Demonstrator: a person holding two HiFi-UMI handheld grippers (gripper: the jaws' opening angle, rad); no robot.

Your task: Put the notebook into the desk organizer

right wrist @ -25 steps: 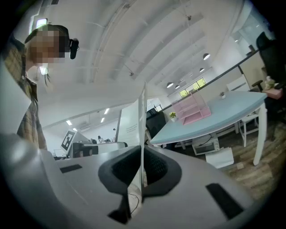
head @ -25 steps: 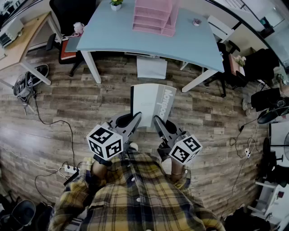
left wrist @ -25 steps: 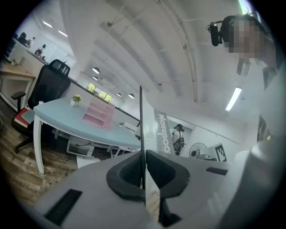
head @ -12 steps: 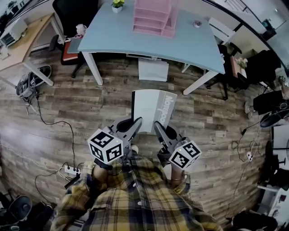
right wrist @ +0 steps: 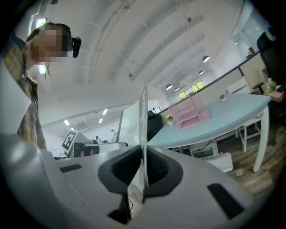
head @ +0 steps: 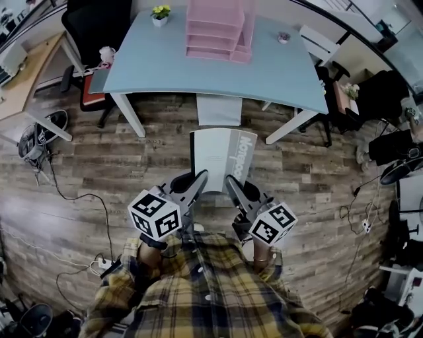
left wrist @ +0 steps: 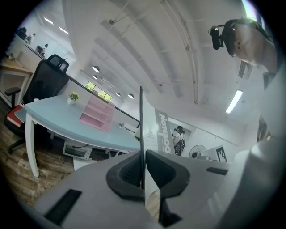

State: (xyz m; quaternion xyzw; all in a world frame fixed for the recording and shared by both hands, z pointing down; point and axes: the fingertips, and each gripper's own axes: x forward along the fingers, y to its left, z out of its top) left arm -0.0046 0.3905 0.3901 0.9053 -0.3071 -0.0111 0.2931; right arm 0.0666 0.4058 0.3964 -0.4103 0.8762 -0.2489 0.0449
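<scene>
Here: notebook (head: 221, 158) held flat above floor. Left hand-held gripper (head: 199, 177) and right hand-held gripper (head: 231, 179) both clamped on its near edge. Pink desk organizer (head: 218, 30) at 12 o'clock on bench (head: 158, 69). Judged light, thin, floppy; two-point edge pinch limits sag.

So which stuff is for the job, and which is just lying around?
For the job: notebook, gripped by the left claw and right claw; pink organizer on the desk.
Just around: plant, black chair, power strip.
</scene>
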